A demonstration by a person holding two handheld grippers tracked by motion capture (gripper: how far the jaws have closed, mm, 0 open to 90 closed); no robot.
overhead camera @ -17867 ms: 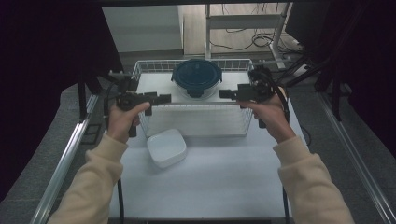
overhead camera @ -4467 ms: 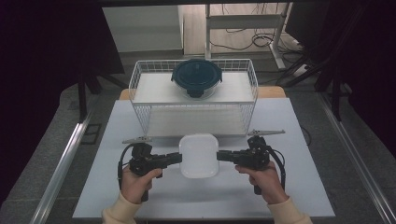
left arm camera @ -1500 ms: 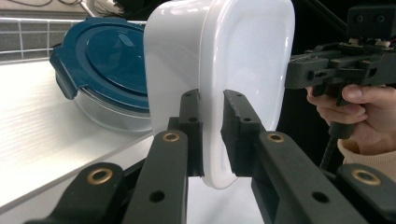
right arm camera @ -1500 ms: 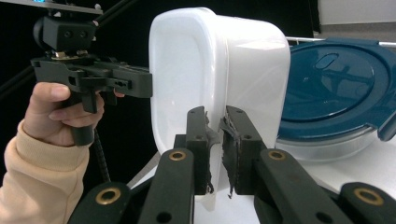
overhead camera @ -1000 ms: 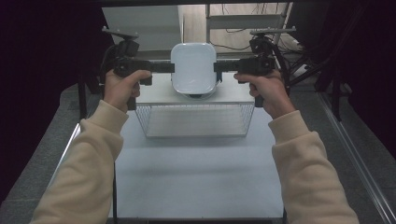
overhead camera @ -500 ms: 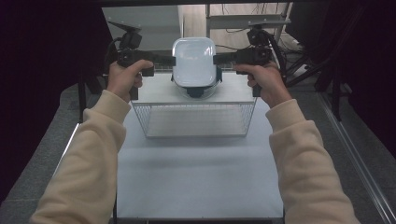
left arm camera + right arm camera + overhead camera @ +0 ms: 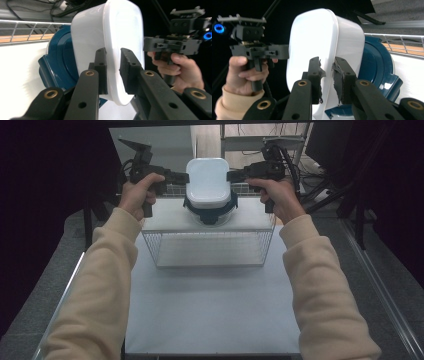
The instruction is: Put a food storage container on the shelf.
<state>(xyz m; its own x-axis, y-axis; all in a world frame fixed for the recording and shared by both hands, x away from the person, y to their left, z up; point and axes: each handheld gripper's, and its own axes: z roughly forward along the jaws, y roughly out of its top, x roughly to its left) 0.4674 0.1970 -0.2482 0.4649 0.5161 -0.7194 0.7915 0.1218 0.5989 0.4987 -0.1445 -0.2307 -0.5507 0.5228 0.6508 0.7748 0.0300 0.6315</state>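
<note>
So the white container is sitting upside down right on top of the dark blue bowl, and that bowl is on the flat white top of the wire basket at the far end of the table.

Left gripper is at the container's left rim and right gripper at its right rim, one hand on each side. In the left gripper view the jaws sit on either side of the rim with a sliver of gap on one side, same deal in the right gripper view. Both pairs of jaws have just been opening, with the rim between them, so I'd call it let go on both sides, not squeezing anymore.
</note>
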